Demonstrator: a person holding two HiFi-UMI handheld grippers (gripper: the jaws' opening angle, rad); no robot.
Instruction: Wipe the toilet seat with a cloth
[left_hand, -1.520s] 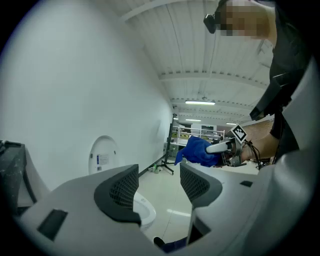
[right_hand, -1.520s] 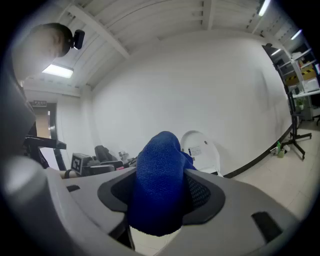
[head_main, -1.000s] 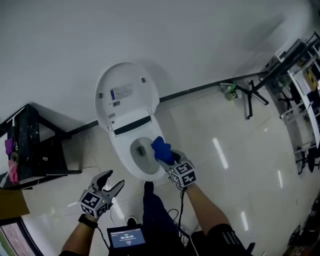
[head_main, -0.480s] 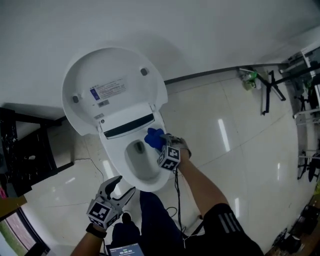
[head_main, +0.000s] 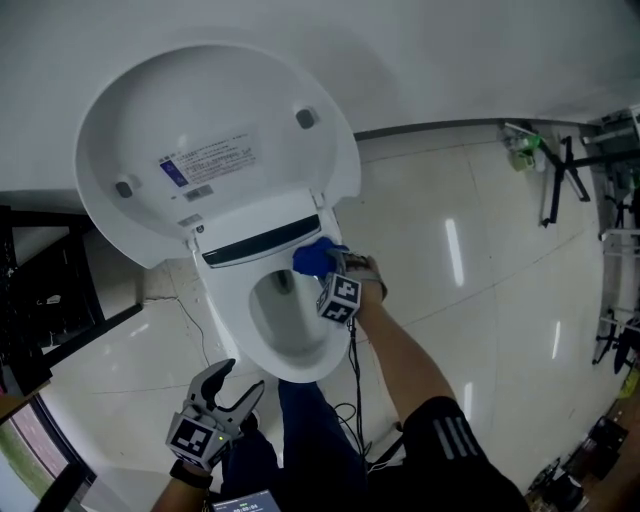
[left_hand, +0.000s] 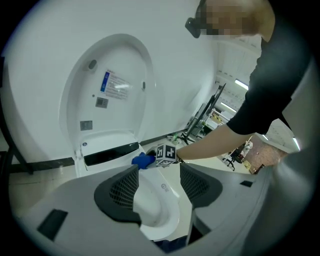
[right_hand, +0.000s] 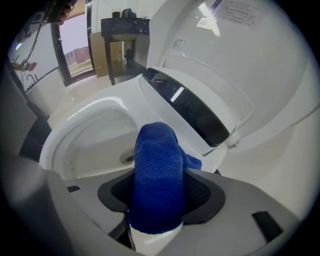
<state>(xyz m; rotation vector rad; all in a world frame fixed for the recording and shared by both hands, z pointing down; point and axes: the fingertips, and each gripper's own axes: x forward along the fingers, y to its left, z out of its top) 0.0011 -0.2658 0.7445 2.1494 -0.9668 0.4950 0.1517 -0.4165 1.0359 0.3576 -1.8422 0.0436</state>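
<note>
Toilet seat (head_main: 226, 310) rear: blue cloth (head_main: 313, 258), clamped in right gripper (head_main: 328, 268), now farther back; left gripper (head_main: 238, 380) agape.

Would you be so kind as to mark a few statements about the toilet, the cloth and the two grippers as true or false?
1. The right gripper holds a blue cloth. True.
2. The lid is shut over the bowl. False: it stands raised.
3. The left gripper also clamps the cloth. False: its fingers are apart with nothing between them, in front of the toilet.
4. The cloth is at the rear of the toilet seat, near the hinge. True.
</note>
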